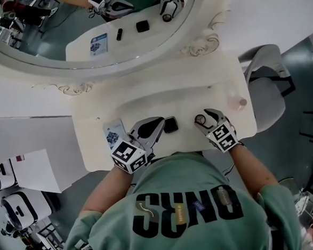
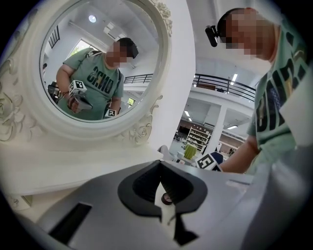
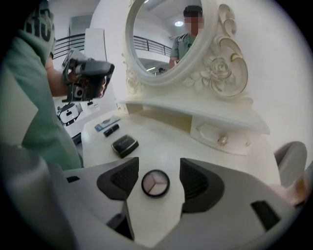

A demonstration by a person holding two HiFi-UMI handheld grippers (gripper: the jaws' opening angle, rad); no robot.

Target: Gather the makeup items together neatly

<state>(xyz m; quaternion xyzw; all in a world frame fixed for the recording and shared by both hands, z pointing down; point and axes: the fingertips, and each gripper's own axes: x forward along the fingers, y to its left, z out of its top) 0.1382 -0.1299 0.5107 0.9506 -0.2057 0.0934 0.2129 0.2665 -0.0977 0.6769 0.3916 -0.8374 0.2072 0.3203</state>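
A round eyeshadow compact [image 1: 200,119] [image 3: 155,183] lies on the white dressing table [image 1: 164,95], between the jaws of my right gripper [image 1: 204,121] [image 3: 157,172]. That gripper is open, and its pads stand clear of the compact on both sides. To the left lie a black square compact [image 1: 170,124] [image 3: 124,145], a black lipstick tube [image 3: 111,130] and a blue packet [image 1: 114,134] [image 3: 106,123]. My left gripper [image 1: 159,122] [image 2: 164,191] is shut with nothing in it. It hangs above the table's left part and hides the lipstick in the head view.
An ornate oval mirror [image 1: 202,45] [image 3: 215,68] rises behind the table, above a small drawer with a knob [image 3: 222,140]. A pink item [image 1: 238,102] sits at the table's right end. A grey chair [image 1: 265,94] stands to the right, with white machines [image 1: 20,206] on the floor at the left.
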